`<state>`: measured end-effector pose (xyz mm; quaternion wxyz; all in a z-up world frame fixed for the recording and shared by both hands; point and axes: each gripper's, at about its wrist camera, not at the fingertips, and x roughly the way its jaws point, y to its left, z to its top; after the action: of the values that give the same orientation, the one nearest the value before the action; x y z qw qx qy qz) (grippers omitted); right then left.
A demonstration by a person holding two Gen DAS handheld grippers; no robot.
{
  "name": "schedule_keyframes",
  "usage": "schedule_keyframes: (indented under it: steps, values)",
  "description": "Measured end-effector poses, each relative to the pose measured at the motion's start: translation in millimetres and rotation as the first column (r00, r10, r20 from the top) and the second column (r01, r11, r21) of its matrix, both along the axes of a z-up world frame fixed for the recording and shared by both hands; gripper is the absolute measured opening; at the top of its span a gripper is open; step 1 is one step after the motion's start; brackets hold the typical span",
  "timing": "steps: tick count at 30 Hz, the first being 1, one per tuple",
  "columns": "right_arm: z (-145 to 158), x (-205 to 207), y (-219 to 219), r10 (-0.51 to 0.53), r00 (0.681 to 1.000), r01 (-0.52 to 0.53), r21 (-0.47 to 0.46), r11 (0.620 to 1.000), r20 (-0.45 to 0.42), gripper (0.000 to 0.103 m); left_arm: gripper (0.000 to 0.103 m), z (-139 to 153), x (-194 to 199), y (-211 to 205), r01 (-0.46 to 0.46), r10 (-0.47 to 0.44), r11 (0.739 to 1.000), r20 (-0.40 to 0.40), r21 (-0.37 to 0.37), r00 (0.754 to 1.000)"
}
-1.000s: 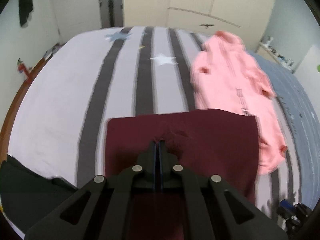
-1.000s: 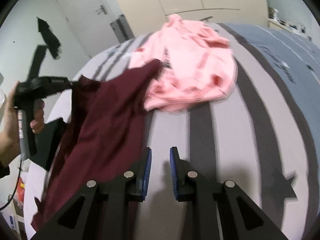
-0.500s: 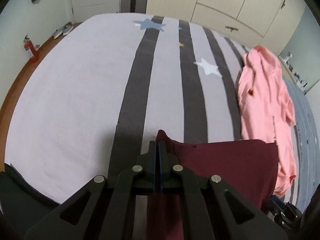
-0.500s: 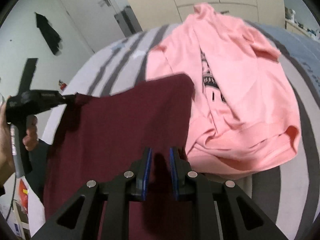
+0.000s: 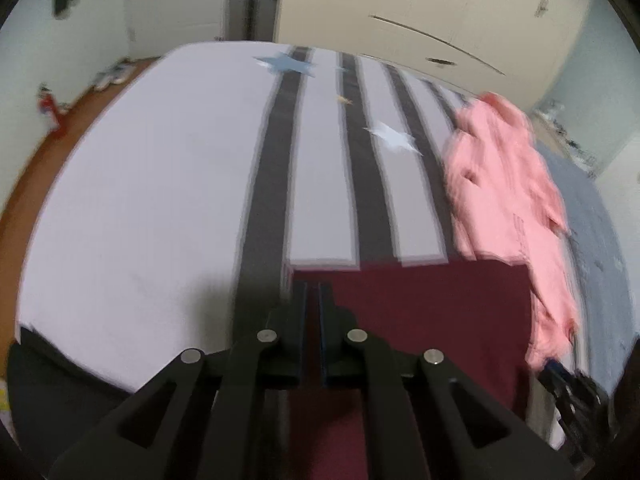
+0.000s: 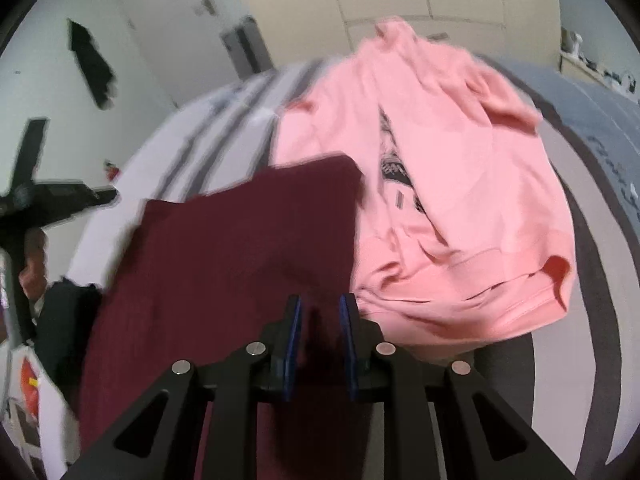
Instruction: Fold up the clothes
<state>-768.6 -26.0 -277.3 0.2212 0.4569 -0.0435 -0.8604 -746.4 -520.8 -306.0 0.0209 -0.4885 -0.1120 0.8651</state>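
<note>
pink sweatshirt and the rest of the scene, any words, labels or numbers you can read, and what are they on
Pink sweatshirt: a dark printed graphic on the chest, too blurred and creased to read.
Grey-blue bedding: faint dark marks, possibly lettering, unreadable.
Maroon garment: no text visible.
Nothing else legible.

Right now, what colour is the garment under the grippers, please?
Dark maroon garment, clearest in the right wrist view.

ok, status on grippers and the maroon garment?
Both grippers open: left gripper, right gripper. Maroon garment flat on bed, released. Pink sweatshirt overlapping its edge.
</note>
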Motion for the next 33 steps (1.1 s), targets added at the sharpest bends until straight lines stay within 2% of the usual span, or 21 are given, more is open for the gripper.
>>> schedule_keyframes:
  steps: [3, 5, 7, 9, 11, 13, 16, 20, 23, 25, 29, 32, 33]
  values:
    - [7, 13, 0, 0.020, 0.999, -0.020, -0.005, 1.000, -0.027, 0.018, 0.002, -12, 33, 15, 0.080, -0.081, 0.996, 0.019, 0.043, 0.997]
    - [9, 26, -6, 0.041, 0.999, -0.041, -0.007, 0.999, -0.035, 0.018, 0.002, -25, 34, 21, 0.094, -0.095, 0.995, 0.041, 0.034, 0.995]
    - [0, 42, -11, 0.066, 0.998, -0.066, 0.009, 0.998, -0.015, 0.018, 0.002, -37, 27, 23, 0.085, -0.086, 0.996, 0.056, 0.020, 0.995]
    - [-11, 58, -16, 0.088, 0.996, -0.088, 0.036, 0.995, 0.006, 0.018, 0.002, -45, 13, 16, 0.052, -0.052, 0.999, 0.062, 0.005, 0.997]
    - [-25, 62, -17, 0.083, 0.996, -0.085, 0.049, 0.995, 0.043, 0.018, 0.002, -58, -8, -3, -0.019, 0.027, 0.996, 0.092, -0.092, 0.995]
    - [-31, 64, -12, 0.060, 0.997, -0.063, 0.063, 0.996, 0.046, 0.018, 0.002, -61, -20, -22, -0.114, 0.129, 0.984, 0.102, -0.140, 0.986]
    - [-36, 63, -1, 0.028, 0.998, -0.031, 0.064, 0.997, 0.056, 0.018, 0.002, -59, -27, -48, -0.193, 0.205, 0.975, 0.117, -0.106, 0.972]
    - [-36, 58, 6, 0.016, 0.998, -0.020, 0.062, 0.998, 0.055, 0.015, 0.002, -35, -16, -29, -0.134, 0.135, 0.989, 0.026, -0.058, 0.990]
    - [-29, 60, 7, 0.014, 0.999, -0.016, 0.058, 0.998, 0.034, 0.018, 0.002, -18, -5, -10, -0.087, 0.086, 0.996, -0.048, -0.019, 0.995]
    - [-27, 60, 7, 0.020, 0.999, -0.021, 0.052, 0.998, 0.026, 0.018, 0.002, -17, -4, 4, -0.045, 0.043, 0.999, -0.062, -0.022, 0.997]
    - [-33, 58, 4, 0.023, 0.999, -0.026, 0.062, 0.998, 0.039, 0.018, 0.002, -37, -18, 17, 0.003, -0.005, 0.997, -0.025, -0.079, 1.000]
    - [-39, 58, 5, 0.019, 0.999, -0.022, 0.067, 0.998, 0.046, 0.018, 0.002, -61, -40, 7, -0.043, 0.050, 0.990, 0.046, -0.134, 0.998]
    - [-40, 58, 5, 0.019, 0.999, -0.022, 0.071, 0.997, 0.041, 0.017, 0.003, -62, -42, 4, -0.045, 0.052, 0.990, 0.048, -0.137, 0.997]
